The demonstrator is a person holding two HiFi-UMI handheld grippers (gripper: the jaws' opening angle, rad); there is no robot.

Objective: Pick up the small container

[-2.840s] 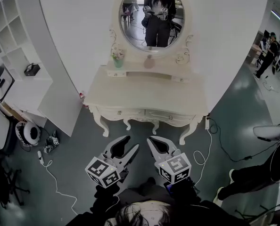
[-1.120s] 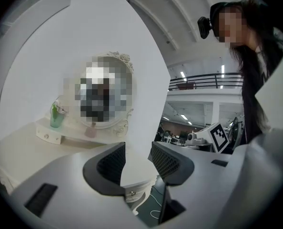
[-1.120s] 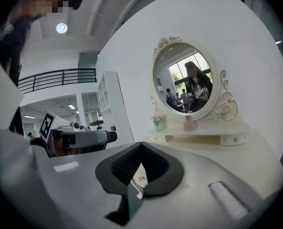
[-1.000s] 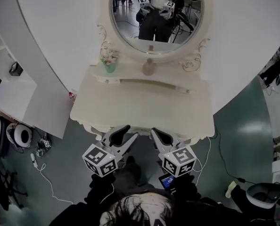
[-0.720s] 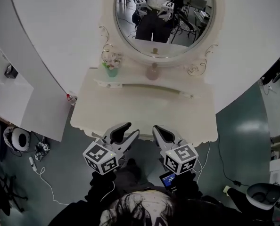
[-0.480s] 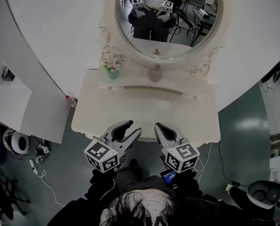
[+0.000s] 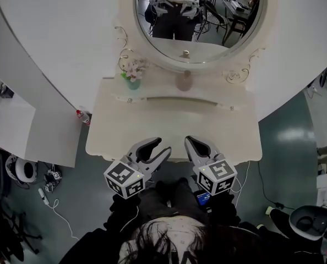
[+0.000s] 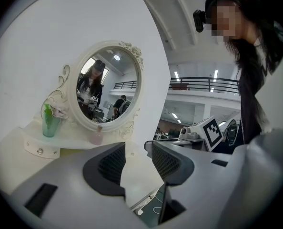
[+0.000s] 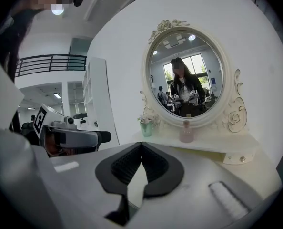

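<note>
The small container (image 7: 184, 81) is a pale pink bottle on the raised back shelf of the cream dressing table (image 7: 169, 120), below the oval mirror (image 7: 199, 10). It also shows in the left gripper view, container (image 8: 96, 136), and the right gripper view, container (image 9: 186, 132). My left gripper (image 7: 157, 146) hovers over the table's front edge, open, with nothing between its jaws (image 8: 137, 156). Beside it, my right gripper (image 7: 192, 140) is shut and empty, its tips touching (image 9: 141, 144). Both are far short of the container.
A green vase with flowers (image 7: 133, 73) stands on the same shelf, left of the container. A red-capped bottle (image 7: 82, 116) lies on the floor left of the table, by a white shelf unit (image 7: 9, 114). A dark bin (image 7: 304, 221) is at the lower right.
The view has closed in on the dressing table. Both grippers now reach over its front edge instead of hanging over the floor before it. Their jaws look unchanged.
</note>
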